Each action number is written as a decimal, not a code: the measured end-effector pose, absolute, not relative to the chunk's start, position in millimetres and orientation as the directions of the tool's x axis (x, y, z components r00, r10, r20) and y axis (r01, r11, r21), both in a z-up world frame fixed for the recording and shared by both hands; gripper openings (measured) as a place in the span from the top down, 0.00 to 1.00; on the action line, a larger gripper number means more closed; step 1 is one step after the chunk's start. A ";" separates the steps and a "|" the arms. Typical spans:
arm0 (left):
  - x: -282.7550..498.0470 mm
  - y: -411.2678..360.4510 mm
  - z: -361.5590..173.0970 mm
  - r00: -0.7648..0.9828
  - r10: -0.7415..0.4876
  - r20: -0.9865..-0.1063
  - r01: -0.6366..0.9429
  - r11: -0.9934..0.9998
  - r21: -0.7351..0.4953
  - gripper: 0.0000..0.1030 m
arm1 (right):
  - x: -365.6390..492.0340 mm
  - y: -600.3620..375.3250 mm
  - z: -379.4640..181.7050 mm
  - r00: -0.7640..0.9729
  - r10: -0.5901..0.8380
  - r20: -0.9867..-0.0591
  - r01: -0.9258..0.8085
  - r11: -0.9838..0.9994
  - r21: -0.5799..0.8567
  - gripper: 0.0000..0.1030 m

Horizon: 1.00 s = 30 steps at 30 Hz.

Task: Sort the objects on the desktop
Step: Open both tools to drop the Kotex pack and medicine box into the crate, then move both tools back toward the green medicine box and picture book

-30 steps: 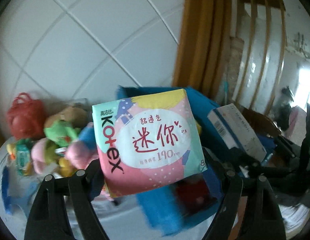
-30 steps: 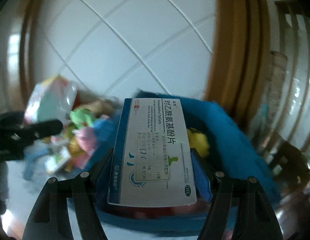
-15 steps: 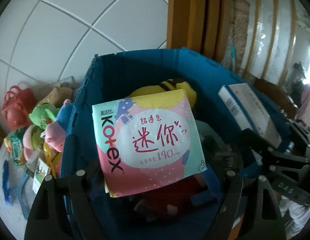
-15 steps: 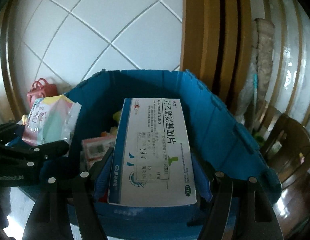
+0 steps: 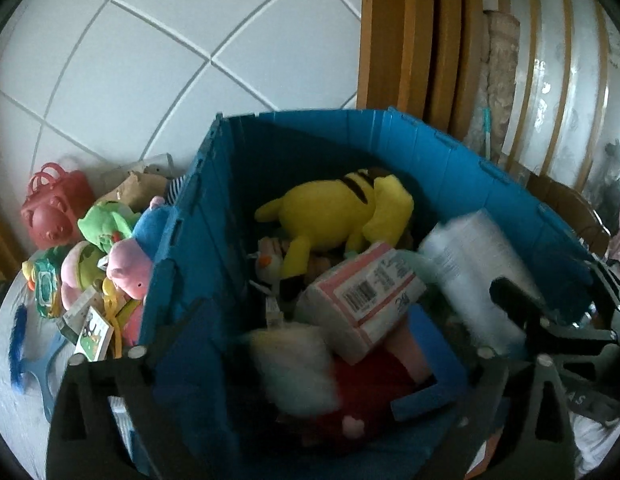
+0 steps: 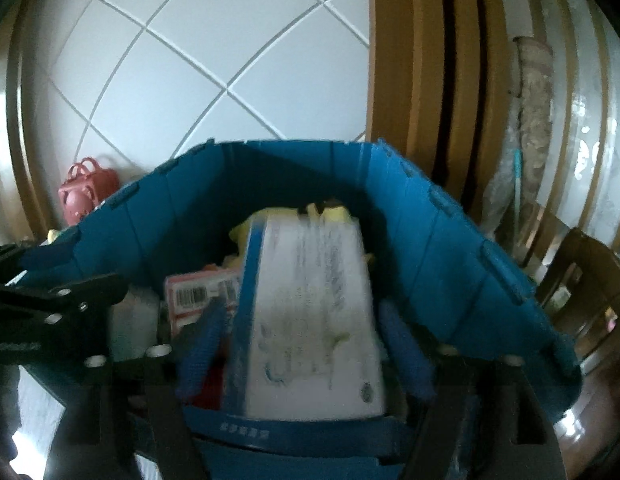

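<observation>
Both grippers hover over a blue storage bin (image 5: pixel 294 152), which also shows in the right wrist view (image 6: pixel 270 184). My left gripper (image 5: pixel 310 364) is open and empty. The Kotex pad pack (image 5: pixel 361 300) lies barcode side up among the bin's contents, beside a yellow plush (image 5: pixel 341 212). My right gripper (image 6: pixel 306 336) is open. The white and blue medicine box (image 6: pixel 310 320) is blurred between its spread blue pads (image 6: pixel 202 344), dropping into the bin. It also shows blurred in the left wrist view (image 5: pixel 469 256).
Left of the bin on the white table lie a red toy bag (image 5: pixel 54 208), a green plush (image 5: pixel 102 224), a pink pig plush (image 5: pixel 126 268) and small packets (image 5: pixel 90 328). A tiled wall and wooden door frame (image 5: pixel 409 40) stand behind. A wooden chair (image 6: pixel 581 280) is at right.
Both grippers opened over the bin. The Kotex pack left the left gripper and landed flipped inside. The medicine box is slipping out of the right gripper.
</observation>
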State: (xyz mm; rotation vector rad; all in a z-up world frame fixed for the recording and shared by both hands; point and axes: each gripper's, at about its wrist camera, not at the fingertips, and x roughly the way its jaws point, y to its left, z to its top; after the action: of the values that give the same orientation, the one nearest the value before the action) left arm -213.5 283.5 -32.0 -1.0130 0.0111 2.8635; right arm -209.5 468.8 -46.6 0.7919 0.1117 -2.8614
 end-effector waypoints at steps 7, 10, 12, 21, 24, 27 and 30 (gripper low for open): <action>-195.6 283.1 -21.4 -0.796 0.075 -0.601 -0.087 -0.996 -0.009 0.01 | -197.2 468.8 -35.9 -0.862 -0.141 -0.487 0.175 -0.984 -0.025 0.00; -189.7 279.3 -22.0 -0.798 0.064 -0.599 -0.077 -0.997 -0.005 0.01 | -192.4 466.5 -37.9 -0.859 -0.142 -0.493 0.176 -0.984 -0.024 0.00; -185.0 276.0 -22.9 -0.799 0.057 -0.598 -0.068 -0.998 -0.005 0.01 | -189.8 465.3 -38.6 -0.856 -0.142 -0.496 0.176 -0.984 -0.022 0.00; -158.8 258.9 -20.5 -0.814 0.050 -0.578 -0.050 -0.999 -0.016 0.01 | -169.0 457.3 -31.9 -0.864 -0.150 -0.480 0.184 -0.983 -0.024 0.00; -148.2 245.3 -18.1 -0.822 0.042 -0.568 -0.034 -0.999 -0.025 0.01 | -164.2 450.3 -29.5 -0.868 -0.162 -0.470 0.191 -0.982 -0.014 0.00; -137.5 224.4 -15.0 -0.829 0.023 -0.559 0.001 -0.999 -0.043 0.00 | -159.0 437.0 -26.5 -0.869 -0.183 -0.460 0.211 -0.977 -0.008 0.00; -126.5 200.2 -13.3 -0.834 -0.003 -0.551 0.035 -0.998 -0.046 0.00 | -153.0 417.6 -23.0 -0.873 -0.201 -0.445 0.230 -0.973 -0.011 0.00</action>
State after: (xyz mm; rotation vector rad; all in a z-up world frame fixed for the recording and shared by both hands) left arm -126.5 200.2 -13.3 -0.9092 -0.0862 3.0268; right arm -153.0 417.6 -23.0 0.6641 0.0939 -2.8403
